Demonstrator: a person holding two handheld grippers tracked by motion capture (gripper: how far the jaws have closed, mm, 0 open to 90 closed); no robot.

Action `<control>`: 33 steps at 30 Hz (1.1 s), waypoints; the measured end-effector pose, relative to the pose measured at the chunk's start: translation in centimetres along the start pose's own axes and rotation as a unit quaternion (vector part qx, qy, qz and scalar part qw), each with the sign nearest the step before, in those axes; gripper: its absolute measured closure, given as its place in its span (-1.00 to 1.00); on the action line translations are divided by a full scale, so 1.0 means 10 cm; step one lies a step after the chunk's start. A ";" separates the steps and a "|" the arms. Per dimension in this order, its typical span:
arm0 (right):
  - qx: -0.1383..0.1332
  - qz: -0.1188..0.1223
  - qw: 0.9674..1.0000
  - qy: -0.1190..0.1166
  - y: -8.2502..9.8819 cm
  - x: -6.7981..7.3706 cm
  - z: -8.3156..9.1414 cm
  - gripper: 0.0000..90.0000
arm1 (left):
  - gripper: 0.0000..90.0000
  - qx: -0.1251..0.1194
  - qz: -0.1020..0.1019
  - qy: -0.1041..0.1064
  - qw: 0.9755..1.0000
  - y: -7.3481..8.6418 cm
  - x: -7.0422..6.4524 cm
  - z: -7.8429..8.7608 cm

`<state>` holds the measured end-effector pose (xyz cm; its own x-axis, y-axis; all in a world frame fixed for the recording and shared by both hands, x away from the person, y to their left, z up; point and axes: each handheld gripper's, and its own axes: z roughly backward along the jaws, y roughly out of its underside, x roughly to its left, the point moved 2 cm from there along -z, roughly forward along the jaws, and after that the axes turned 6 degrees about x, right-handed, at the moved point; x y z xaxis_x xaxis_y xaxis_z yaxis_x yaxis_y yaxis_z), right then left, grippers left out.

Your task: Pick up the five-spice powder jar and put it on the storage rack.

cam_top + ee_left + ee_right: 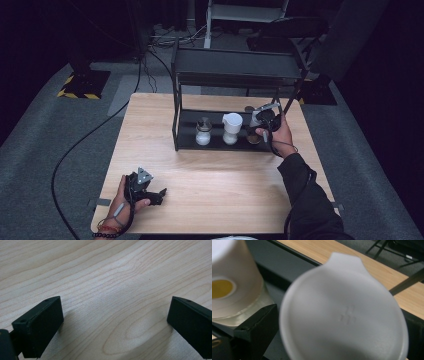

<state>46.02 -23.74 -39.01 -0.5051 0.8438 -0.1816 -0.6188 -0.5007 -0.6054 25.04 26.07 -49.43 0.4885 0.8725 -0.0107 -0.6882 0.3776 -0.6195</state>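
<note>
No writing can be read anywhere; the one mark is a round yellow sticker (221, 288) on the white jug (235, 280) just left of the right tool (260, 120), and a faint embossed cross sits in the middle of the white lid (344, 315). That lid is round with a small pouring tab pointing toward the far side of the rack (176, 120), and it lies between the right tool's jaws, over the right end of the rack's lower shelf; whether the pads press on it cannot be told. Beside it on the shelf stand the jug and, further left, a glass jar (203, 132). The rack's top shelf hangs close over them and a slanted brace crosses at the right, so room there is tight. The near half of the counter (225, 185) lies open up to its near edge. At the near left, the left tool (159, 194) rests low over bare wood, jaws spread wide with nothing between them.
</note>
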 end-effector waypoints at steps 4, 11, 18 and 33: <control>-0.007 0.001 1.000 -0.001 0.01 0.01 0.02 -0.91 | -0.99 0.000 0.000 0.000 1.000 0.00 0.00 0.00; -0.023 -0.005 1.000 0.000 0.05 0.02 0.05 -0.91 | -0.99 0.000 0.000 0.000 1.000 0.00 0.00 0.00; -0.034 0.001 0.999 0.001 0.11 0.03 0.12 -0.91 | -0.99 0.000 0.001 0.000 1.000 0.00 0.00 0.00; -0.060 0.015 0.998 0.004 0.30 0.04 0.33 -0.92 | -0.99 0.000 0.000 0.000 1.000 0.00 0.00 0.00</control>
<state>41.97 -25.51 -38.37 -0.5168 0.8309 -0.2061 -0.5272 -0.4985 -0.6881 25.03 26.07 -49.43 0.4880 0.8728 -0.0114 -0.6885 0.3768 -0.6196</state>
